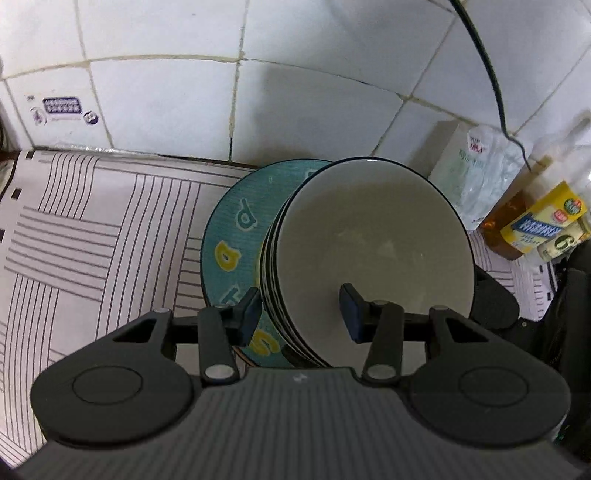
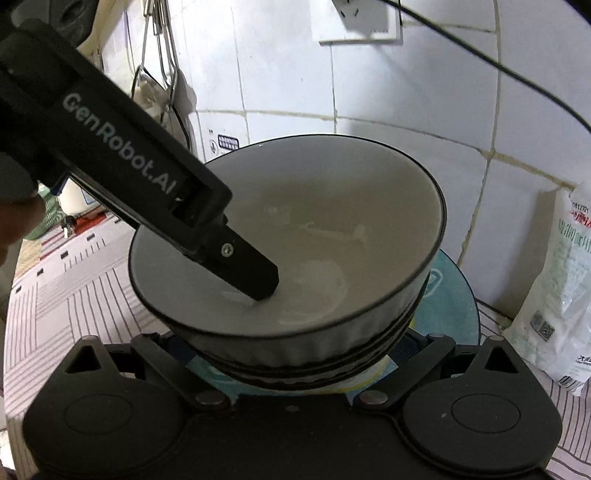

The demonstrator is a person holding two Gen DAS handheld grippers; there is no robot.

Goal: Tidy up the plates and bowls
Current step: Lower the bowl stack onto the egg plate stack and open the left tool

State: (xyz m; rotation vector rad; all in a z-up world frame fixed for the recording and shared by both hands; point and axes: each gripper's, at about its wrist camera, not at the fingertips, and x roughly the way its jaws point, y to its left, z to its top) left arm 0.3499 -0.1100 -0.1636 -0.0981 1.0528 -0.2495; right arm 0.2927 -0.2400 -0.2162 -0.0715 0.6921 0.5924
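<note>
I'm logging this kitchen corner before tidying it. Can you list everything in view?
bowls: several nested, exact count unclear; pale inside, dark rims; stacked on the plate
plate: one, teal with yellow letters, under the bowls
counter cover: one, pale with dark stripes, below the plate
wall tiles: many, white, behind the counter
plastic bag: one, clear with print, at the right
bottle: one, amber contents, yellow label, far right
socket: one, white, high on the tiles
cable: one, black, across the tiles
left gripper: black, jaws clamped across the bowls' wall
right gripper: black, jaws hidden behind the bowls
</note>
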